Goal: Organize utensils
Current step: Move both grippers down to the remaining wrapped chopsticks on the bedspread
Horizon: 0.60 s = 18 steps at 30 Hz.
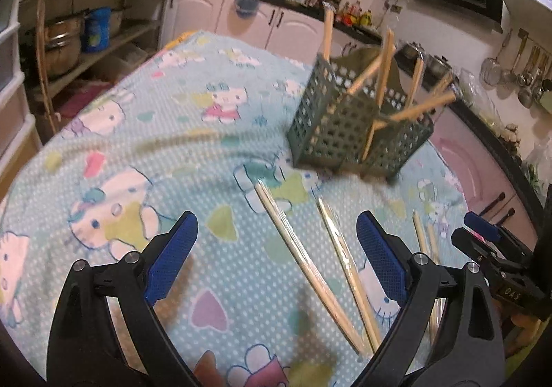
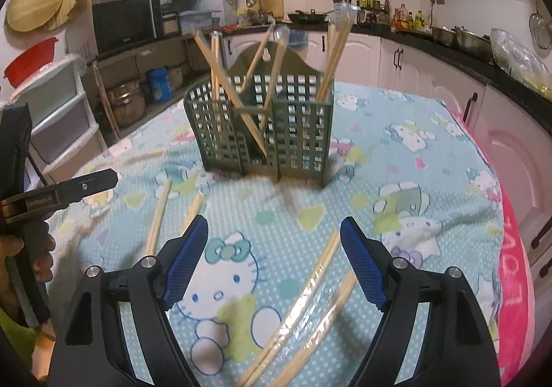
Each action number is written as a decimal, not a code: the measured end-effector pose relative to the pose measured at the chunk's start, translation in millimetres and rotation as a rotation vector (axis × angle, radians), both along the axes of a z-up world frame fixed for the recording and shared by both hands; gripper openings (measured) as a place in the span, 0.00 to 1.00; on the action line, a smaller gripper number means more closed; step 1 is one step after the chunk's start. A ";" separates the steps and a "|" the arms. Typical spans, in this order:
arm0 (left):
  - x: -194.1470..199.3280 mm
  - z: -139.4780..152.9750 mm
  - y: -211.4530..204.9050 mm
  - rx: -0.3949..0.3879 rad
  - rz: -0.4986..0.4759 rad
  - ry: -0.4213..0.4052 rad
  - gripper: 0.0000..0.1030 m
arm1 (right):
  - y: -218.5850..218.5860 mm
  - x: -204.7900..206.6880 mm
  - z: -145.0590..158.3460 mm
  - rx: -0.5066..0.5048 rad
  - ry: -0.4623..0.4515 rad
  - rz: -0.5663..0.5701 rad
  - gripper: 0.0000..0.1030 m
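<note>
Right wrist view: right hand-held gripper released, jaws wide, empty, above two loose chopsticks on the patterned surface. Left hand-held gripper likewise spread, empty, over another pair. Green holder upright beyond, several sticks inside. Advice: straddle one stick mid-length, close squarely across it.

Chopsticks lie before basket on cloth

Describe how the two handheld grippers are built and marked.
Both the left gripper and right gripper have black plastic frames with silver screw heads and blue textured fingers. Small pale lettering marks each body's side; it is too blurred to read reliably.
</note>
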<state>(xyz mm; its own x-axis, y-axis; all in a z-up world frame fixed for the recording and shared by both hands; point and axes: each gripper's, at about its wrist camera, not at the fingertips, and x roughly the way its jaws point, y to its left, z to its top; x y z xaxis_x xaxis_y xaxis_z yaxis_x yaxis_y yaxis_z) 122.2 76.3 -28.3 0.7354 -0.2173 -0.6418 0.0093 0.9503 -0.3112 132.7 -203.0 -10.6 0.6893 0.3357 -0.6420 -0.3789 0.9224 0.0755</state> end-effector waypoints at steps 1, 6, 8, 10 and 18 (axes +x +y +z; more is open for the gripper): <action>1.0 -3.6 -2.5 0.002 -0.007 0.012 0.82 | -0.4 0.2 -2.5 0.002 0.009 -0.002 0.74; 10.2 -16.2 -5.7 -0.028 -0.025 0.063 0.78 | -7.4 8.0 -11.7 -0.006 0.056 -0.013 0.69; 16.9 -21.9 -4.9 -0.051 -0.034 0.093 0.73 | -8.5 14.9 -14.7 -0.014 0.079 -0.014 0.66; 25.8 -28.6 -2.5 -0.068 -0.034 0.123 0.71 | -9.3 23.6 -18.5 -0.025 0.104 -0.020 0.61; 47.7 -40.3 5.5 -0.103 -0.024 0.175 0.62 | -14.3 62.4 -43.0 -0.044 0.219 -0.061 0.49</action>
<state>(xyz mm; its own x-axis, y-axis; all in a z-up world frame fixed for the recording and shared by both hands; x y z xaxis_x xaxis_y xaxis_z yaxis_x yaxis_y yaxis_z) 169.9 81.9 -68.6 0.6085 -0.3043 -0.7329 -0.0311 0.9137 -0.4052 195.0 -217.3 -53.6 0.5501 0.2658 -0.7917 -0.3011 0.9474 0.1089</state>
